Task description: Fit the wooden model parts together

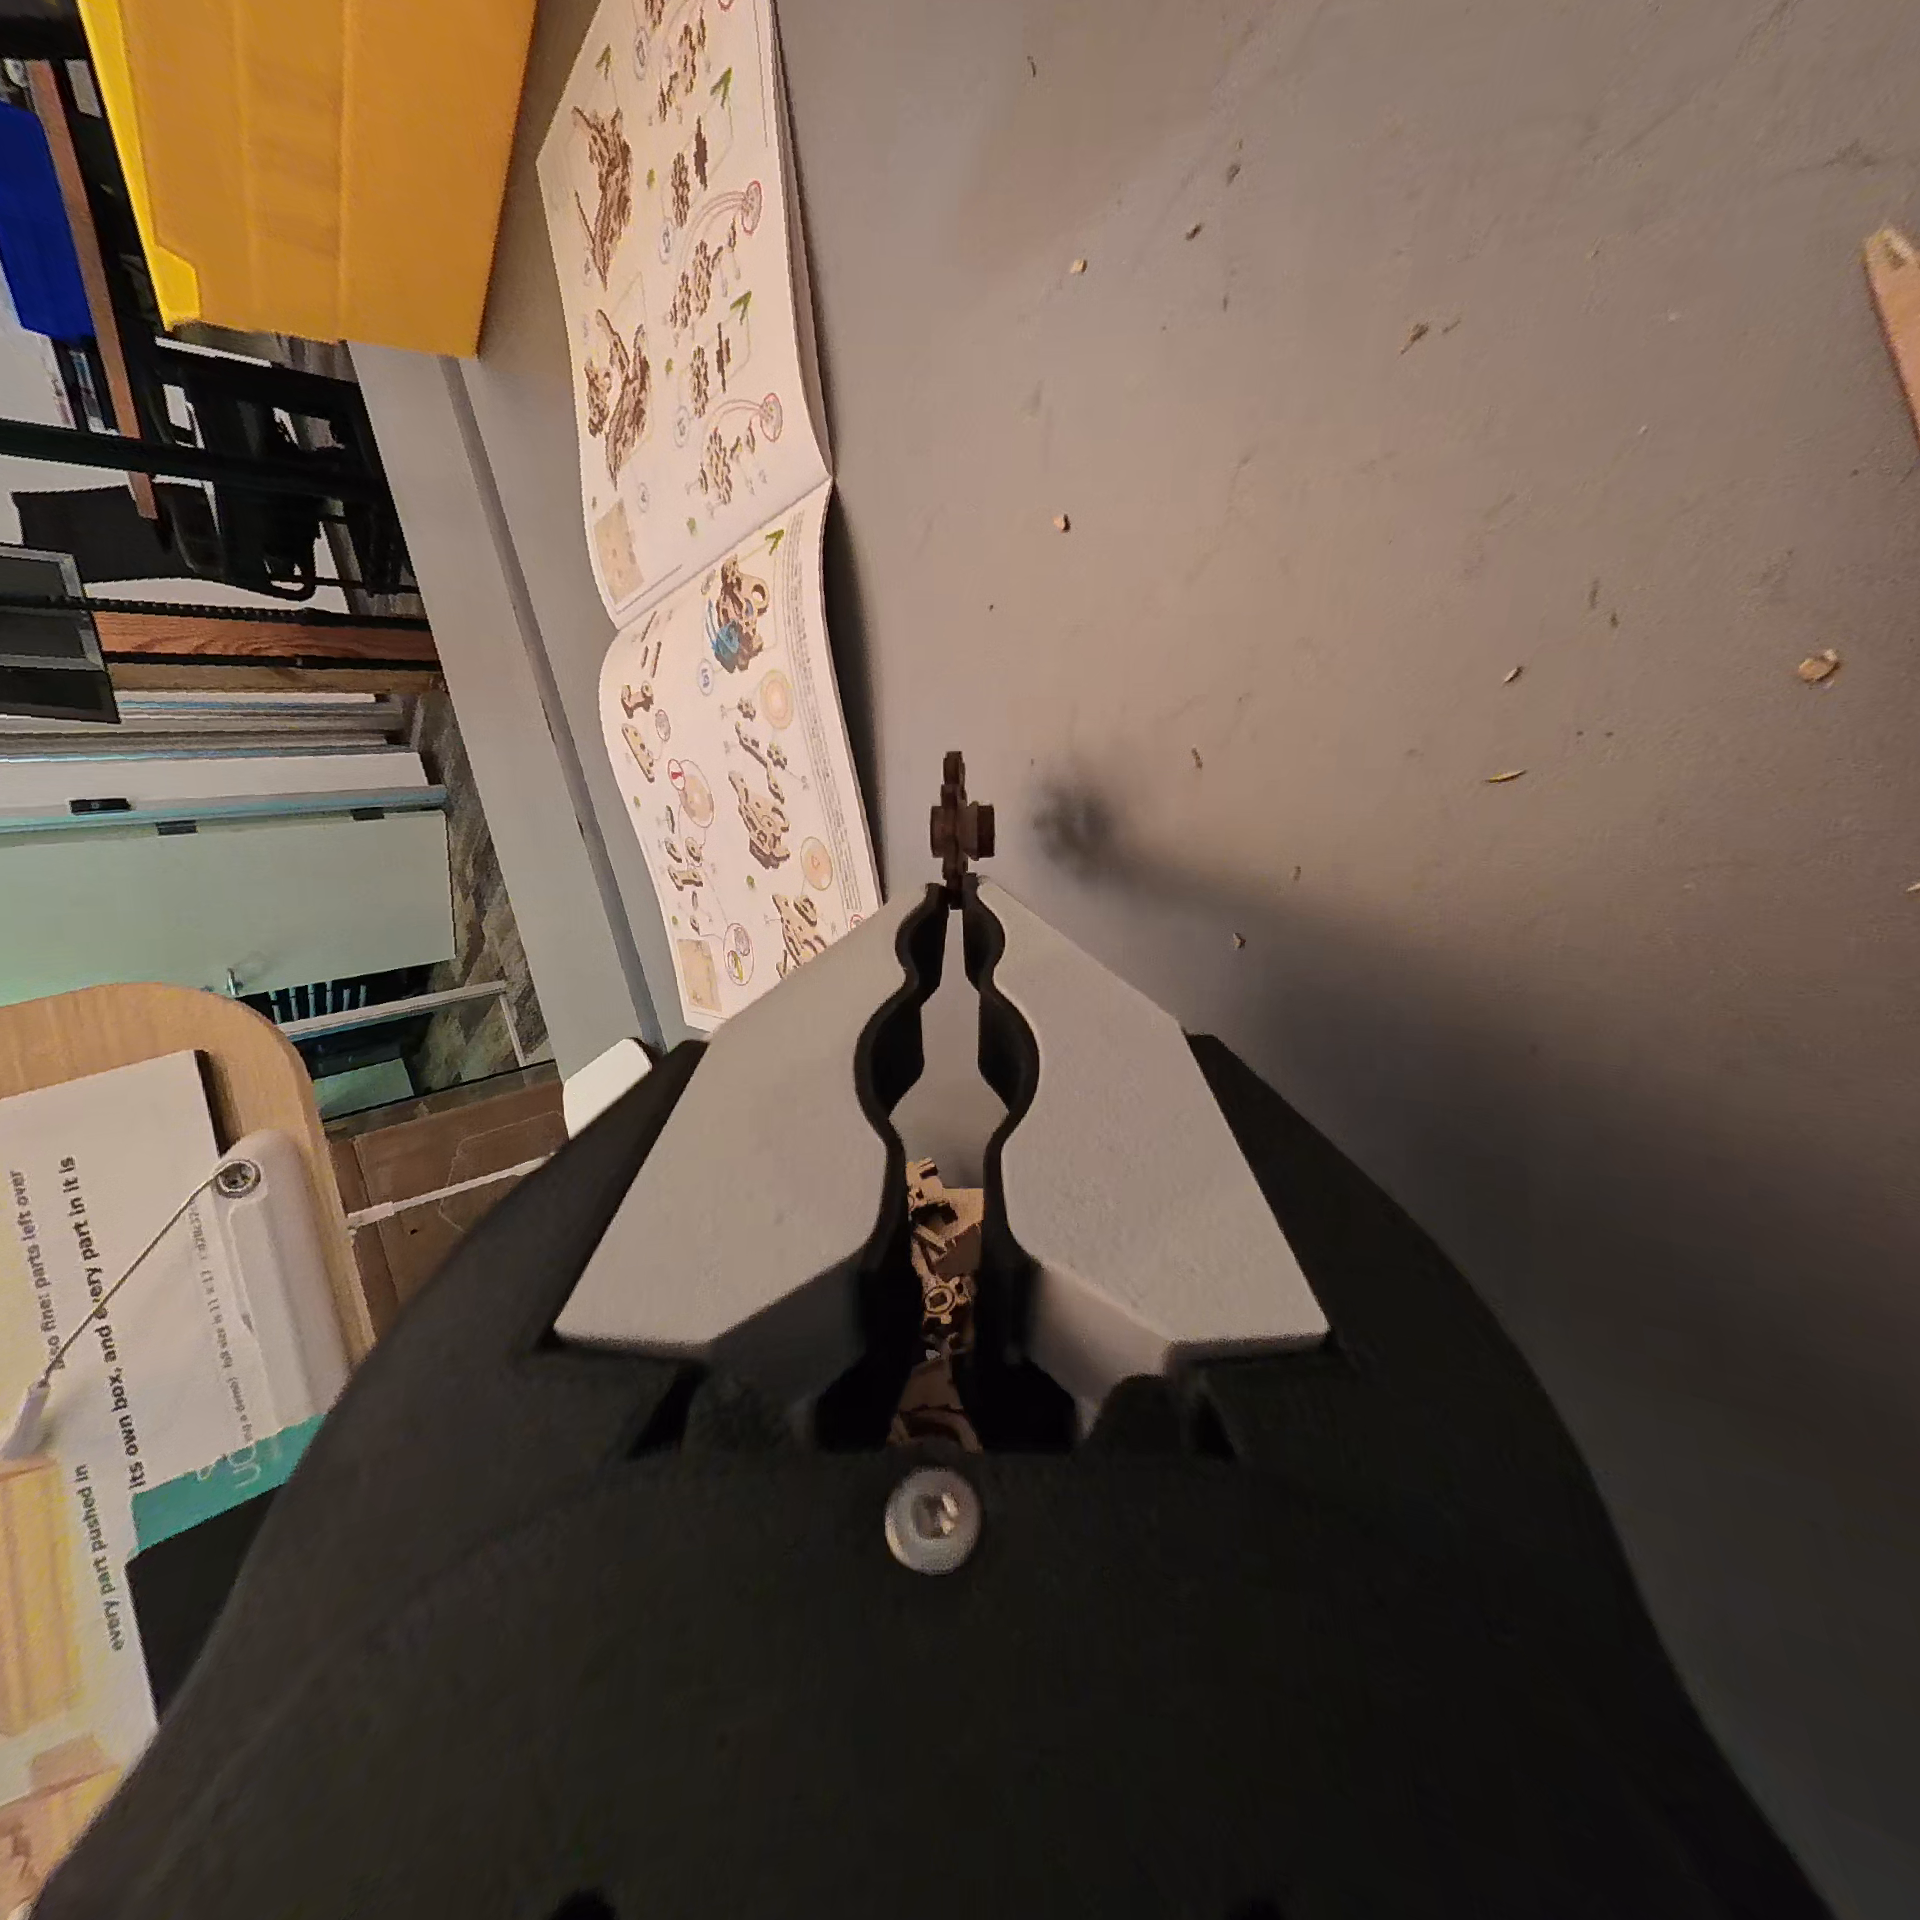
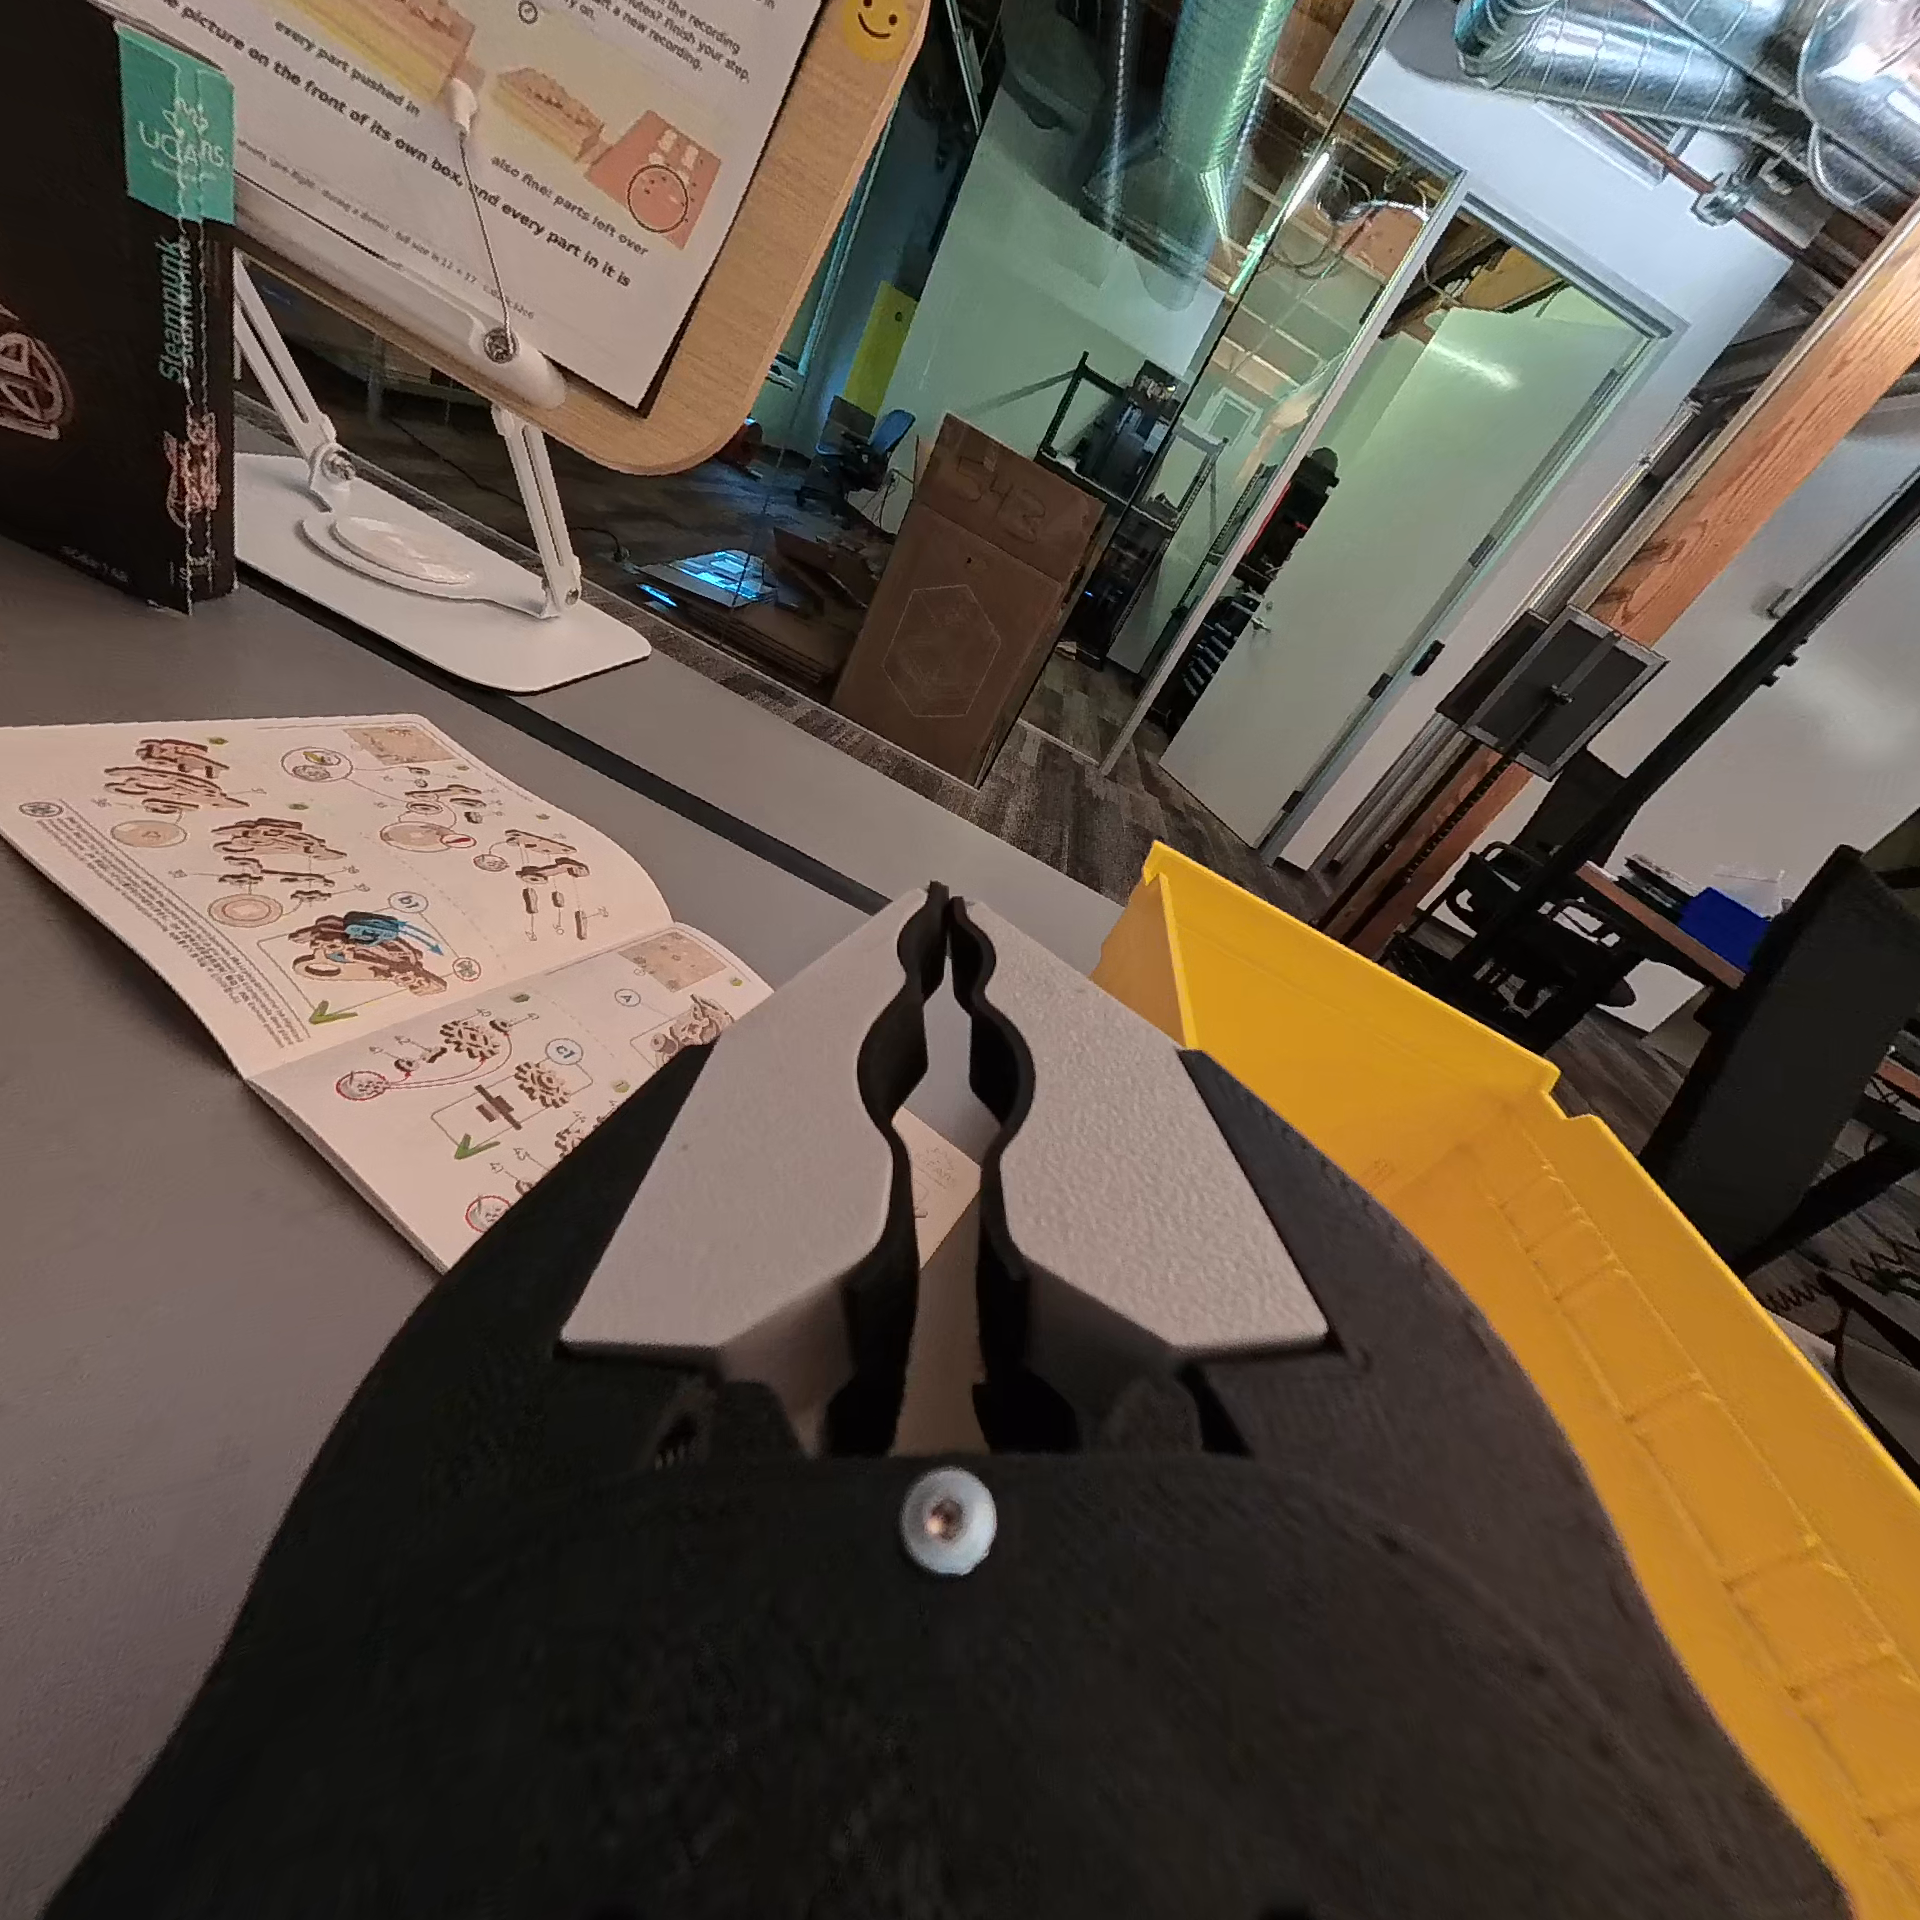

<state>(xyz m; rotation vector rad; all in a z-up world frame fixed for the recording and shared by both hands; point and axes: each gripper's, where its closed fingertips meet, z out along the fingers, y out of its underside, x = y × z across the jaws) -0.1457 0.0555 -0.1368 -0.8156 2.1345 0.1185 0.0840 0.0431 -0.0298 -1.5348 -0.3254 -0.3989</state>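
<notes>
Now left claw (image 1: 954,894) pinches small wooden gear part (image 1: 958,818) w/ its tips; right claw (image 2: 948,920) closed, empty.

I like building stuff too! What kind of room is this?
Probably a workshop-style office: a grey worktable with an open instruction booklet and a yellow parts bin, plus glass walls and ceiling ducts behind.
</notes>
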